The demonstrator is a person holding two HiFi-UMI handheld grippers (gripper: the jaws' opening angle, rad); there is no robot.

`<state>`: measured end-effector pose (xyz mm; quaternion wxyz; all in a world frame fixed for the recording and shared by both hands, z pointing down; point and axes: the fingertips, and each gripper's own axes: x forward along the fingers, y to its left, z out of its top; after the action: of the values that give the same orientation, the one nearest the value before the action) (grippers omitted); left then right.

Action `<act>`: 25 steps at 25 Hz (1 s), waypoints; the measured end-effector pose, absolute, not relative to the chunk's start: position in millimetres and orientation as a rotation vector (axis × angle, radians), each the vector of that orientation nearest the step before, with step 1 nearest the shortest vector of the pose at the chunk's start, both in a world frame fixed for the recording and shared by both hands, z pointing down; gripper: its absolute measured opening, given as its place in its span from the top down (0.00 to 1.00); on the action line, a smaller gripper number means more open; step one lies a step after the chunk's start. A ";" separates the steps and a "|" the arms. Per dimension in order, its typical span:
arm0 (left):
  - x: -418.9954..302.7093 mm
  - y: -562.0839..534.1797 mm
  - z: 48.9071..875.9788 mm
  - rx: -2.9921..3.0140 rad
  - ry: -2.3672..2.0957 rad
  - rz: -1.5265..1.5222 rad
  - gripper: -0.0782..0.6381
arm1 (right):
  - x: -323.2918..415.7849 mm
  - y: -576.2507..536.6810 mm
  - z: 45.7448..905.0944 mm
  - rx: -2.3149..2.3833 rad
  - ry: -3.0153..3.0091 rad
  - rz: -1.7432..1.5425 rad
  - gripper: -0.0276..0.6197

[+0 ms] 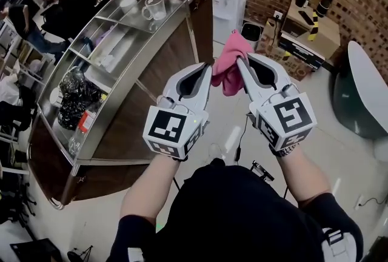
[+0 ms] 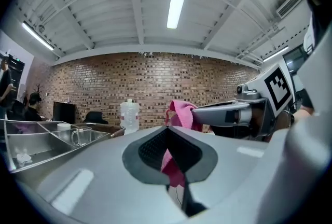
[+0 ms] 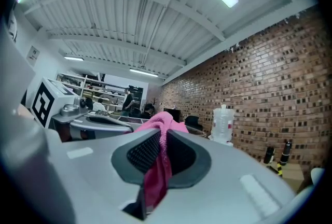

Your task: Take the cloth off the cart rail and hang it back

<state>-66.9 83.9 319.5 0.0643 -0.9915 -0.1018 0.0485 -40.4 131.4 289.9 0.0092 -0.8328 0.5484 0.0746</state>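
The pink cloth [image 1: 229, 67] is off the cart [image 1: 139, 109] and up in the air, pinched between the 2 grippers at about 12 o'clock from the person's chest. The left gripper [image 1: 206, 71] has its jaws narrowed onto a thin fold of the cloth [image 2: 169, 163], and the right gripper [image 1: 241, 64] grips another fold [image 3: 157, 168] in the same way. The 2 tips sit close together, so the cloth hangs as a bunched lump and is not spread out.

The cart rail [image 1: 194, 36] lies at about 10 o'clock from the grippers and is apart from the cloth, so I judge the re-hanging is yet to be done.

- **Thin grip:** each gripper seems to hold only a small fold. A tug as the grippers part could pull a fold out of 1 pair of jaws, leaving the cloth dangling from the other.
- **Bunched cloth:** laid over the rail as a lump, it would probably sit unevenly, with more weight on 1 side, and could slide off to the floor.
- **Early release:** if 1 gripper lets go before the cloth straddles the rail, the result would be the same.
- **Crowded tray:** a glass mug [image 1: 154, 7] stands on the cart's top tray at about 11 o'clock. A wide sweep towards the rail could knock it.
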 end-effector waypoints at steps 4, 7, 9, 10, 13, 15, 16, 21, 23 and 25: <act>-19.1 64.4 314.5 -2.993 -0.330 0.158 0.90 | 6.1 113.5 285.6 -2.619 1.690 0.240 0.91; 15.3 50.3 314.2 -2.987 -0.355 0.162 0.90 | 42.1 99.7 284.7 -2.632 1.662 0.243 0.91; 37.0 40.1 313.5 -2.992 -0.360 0.165 0.90 | 64.2 92.1 284.5 -2.641 1.646 0.240 0.91; 47.0 36.7 312.1 -2.995 -0.361 0.164 0.90 | 74.4 89.6 284.0 -2.644 1.640 0.235 0.91; 72.7 33.8 309.5 -2.993 -0.376 0.141 0.90 | 102.3 85.0 281.3 -2.643 1.631 0.216 0.91; 89.6 29.2 309.6 -2.993 -0.379 0.129 0.90 | 119.9 80.5 280.5 -2.641 1.627 0.205 0.91; 97.7 25.6 310.3 -2.995 -0.377 0.126 0.90 | 127.8 77.5 281.1 -2.641 1.628 0.203 0.91; 135.3 13.8 314.4 -2.993 -0.350 0.120 0.90 | 166.7 63.8 286.1 -2.626 1.656 0.202 0.91; 153.1 11.1 313.7 -2.990 -0.324 0.117 0.90 | 185.3 60.1 283.5 -2.606 1.678 0.211 0.91; 174.2 8.9 310.9 -2.989 -0.279 0.118 0.90 | 207.1 57.8 279.9 -2.574 1.712 0.221 0.91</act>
<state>174.2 8.9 310.9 0.0687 -0.9925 -0.0927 0.0391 207.1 57.8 279.9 0.0212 -0.8304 0.5521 0.0713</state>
